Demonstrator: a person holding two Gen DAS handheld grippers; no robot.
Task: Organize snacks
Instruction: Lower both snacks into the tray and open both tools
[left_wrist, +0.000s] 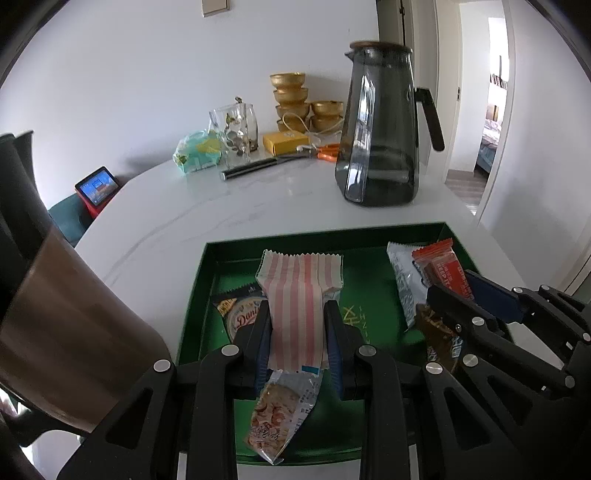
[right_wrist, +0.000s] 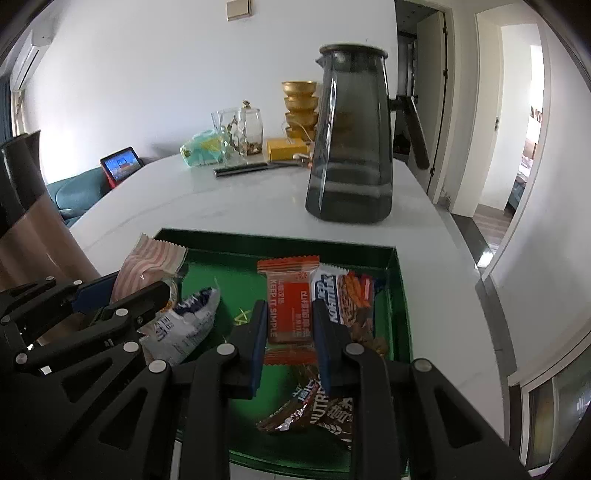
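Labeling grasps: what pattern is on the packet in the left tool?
Pink-and-white vertical stripes on the packet; clearest in the left wrist view.

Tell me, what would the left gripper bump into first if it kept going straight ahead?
Probably the floor of the green tray. The left gripper angles downward, shut on a pink-and-white striped snack packet, which would likely touch first. Depth is unclear.

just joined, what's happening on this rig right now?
A person is sorting snacks into a green rectangular tray on a white marble table, with a handheld gripper in each hand. The left gripper is clamped on a pink-and-white striped snack packet over the tray. The right gripper is clamped on an orange "KEEP IT SIMPLE" bar wrapper. More wrapped snacks already lie in the tray. A smoked-glass pitcher stands behind it.
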